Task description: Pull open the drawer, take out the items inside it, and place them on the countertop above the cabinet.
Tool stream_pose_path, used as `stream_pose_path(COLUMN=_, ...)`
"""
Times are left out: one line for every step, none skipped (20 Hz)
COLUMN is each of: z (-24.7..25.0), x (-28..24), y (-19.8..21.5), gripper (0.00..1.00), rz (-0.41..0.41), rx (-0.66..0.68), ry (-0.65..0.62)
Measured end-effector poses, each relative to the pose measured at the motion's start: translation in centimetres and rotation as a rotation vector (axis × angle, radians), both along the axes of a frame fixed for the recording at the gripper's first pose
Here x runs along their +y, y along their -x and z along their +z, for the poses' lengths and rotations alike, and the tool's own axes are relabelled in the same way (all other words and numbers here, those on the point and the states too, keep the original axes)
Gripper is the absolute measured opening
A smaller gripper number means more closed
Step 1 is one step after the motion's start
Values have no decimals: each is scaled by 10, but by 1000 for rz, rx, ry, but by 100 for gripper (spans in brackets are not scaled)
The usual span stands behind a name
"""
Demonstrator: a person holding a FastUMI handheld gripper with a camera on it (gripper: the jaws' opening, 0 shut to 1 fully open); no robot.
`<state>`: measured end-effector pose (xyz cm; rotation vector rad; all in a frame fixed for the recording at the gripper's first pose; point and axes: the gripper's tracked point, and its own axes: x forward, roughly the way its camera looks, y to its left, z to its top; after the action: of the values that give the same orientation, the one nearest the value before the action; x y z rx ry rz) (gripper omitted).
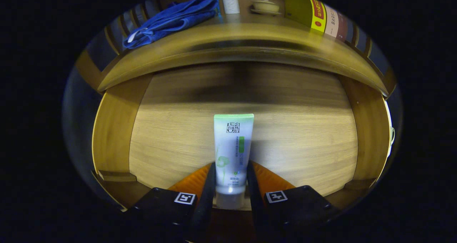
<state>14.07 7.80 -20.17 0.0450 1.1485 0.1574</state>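
Tube: the tube (pixel 232 153) is white and pale, with a green band at its crimped far end, a green leaf print and a pale cap toward the camera.
Where: in the open drawer (pixel 171 136), lying lengthwise over the wooden bottom.
Gripper: the gripper (pixel 231 180) has its fingers clamped on the tube's lower half, one on each side.
Countertop: the countertop (pixel 250 36) holds a blue cloth (pixel 171 20), a bottle (pixel 230 0), a small lidded dish (pixel 265 6) and books (pixel 314 13).
Hard to see: bottle and books cut off at the top; the drawer's back lies in shadow.
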Motion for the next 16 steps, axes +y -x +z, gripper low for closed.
stream_pose_path(z=-15, x=-9, y=27, gripper=57, rz=8, rx=-22, ry=5)
stream_pose_path(z=-10, x=-9, y=16, gripper=57, rz=18, rx=-47, ry=10)
stream_pose_path(z=9, x=0, y=2, gripper=57, rz=19, rx=-70, ry=7)
stream_pose_path(z=19, x=-1, y=1, gripper=57, rz=15, rx=-96, ry=1)
stream_pose_path(z=27, x=-1, y=1, gripper=57, rz=9, rx=-127, ry=-15)
stream_pose_path(z=33, x=-1, y=1, gripper=57, rz=9, rx=-154, ry=-23)
stream_pose_path(z=37, x=-4, y=4, gripper=57, rz=11, rx=-178, ry=-23)
stream_pose_path(z=42, x=-5, y=7, gripper=57, rz=15, rx=-201, ry=-23)
stream_pose_path(z=46, x=-3, y=9, gripper=57, rz=16, rx=-224, ry=-30)
stream_pose_path(z=52, x=-2, y=10, gripper=57, rz=10, rx=-248, ry=-39)
stream_pose_path(z=58, x=-3, y=14, gripper=57, rz=9, rx=-273, ry=-40)
stream_pose_path(z=64, x=-2, y=14, gripper=57, rz=9, rx=-298, ry=-44)
stream_pose_path(z=72, x=-4, y=16, gripper=57, rz=8, rx=-321, ry=-46)
stream_pose_path(z=80, x=-5, y=16, gripper=57, rz=8, rx=-343, ry=-46)
stream_pose_path(z=89, x=-6, y=16, gripper=57, rz=12, rx=-365, ry=-47)
stream_pose_path(z=98, x=-6, y=14, gripper=57, rz=12, rx=-384, ry=-46)
